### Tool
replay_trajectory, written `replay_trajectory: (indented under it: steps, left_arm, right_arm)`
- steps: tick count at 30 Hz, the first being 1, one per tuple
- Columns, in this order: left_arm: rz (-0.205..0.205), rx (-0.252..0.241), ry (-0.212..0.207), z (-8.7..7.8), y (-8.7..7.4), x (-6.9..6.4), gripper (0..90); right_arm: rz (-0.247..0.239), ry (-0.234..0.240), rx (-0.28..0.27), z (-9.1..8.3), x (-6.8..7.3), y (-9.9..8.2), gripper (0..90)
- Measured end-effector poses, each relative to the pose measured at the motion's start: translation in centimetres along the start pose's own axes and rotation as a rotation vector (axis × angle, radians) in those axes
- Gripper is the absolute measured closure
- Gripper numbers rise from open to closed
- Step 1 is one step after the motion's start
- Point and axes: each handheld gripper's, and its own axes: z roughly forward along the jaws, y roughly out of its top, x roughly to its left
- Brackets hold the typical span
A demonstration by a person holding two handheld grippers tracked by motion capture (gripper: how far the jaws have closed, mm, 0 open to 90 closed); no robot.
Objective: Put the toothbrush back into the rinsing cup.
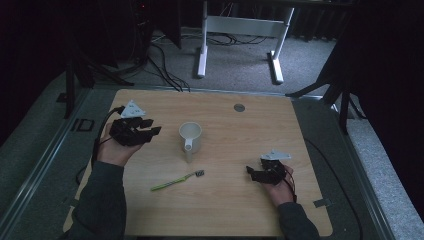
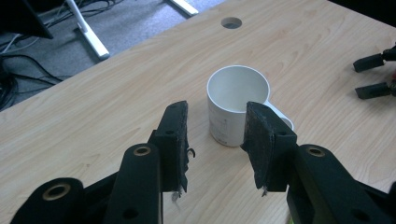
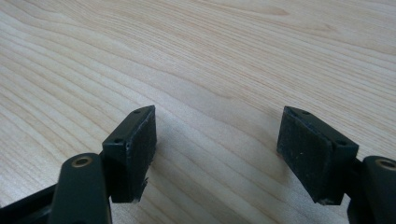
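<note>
Mug (image 1: 190, 136): upright mid-surface (image 1: 150, 107), handle toward me, so the rim is free to take. My left gripper (image 2: 215, 140) sits left of the mug, jaws apart, aimed at it. Toothbrush (image 1: 177, 180) lies flat in front of the mug. My right gripper (image 3: 217, 154), right of the mug (idle, I judge), jaws apart over bare wood.

Mug (image 1: 190, 137) mid-table (image 1: 240, 200), toothbrush (image 1: 177, 180) just before it, left hand-held gripper (image 1: 150, 131) left, right hand-held gripper (image 1: 251, 172) right.
</note>
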Motion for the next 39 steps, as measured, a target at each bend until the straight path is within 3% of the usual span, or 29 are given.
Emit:
replay_trajectory:
  steps: [28, 39]
  left_arm:
    - [0.052, 0.103, -0.064, 1.5, 0.3, -1.0, 58.7]
    - [0.101, 0.161, -0.087, 2.1, 0.6, -1.7, 58.6]
  right_arm:
    - [0.000, 0.000, 0.000, 0.0, 0.0, 0.0, 27.9]
    - [-0.001, 0.001, 0.000, 0.0, 0.0, 0.0, 27.6]
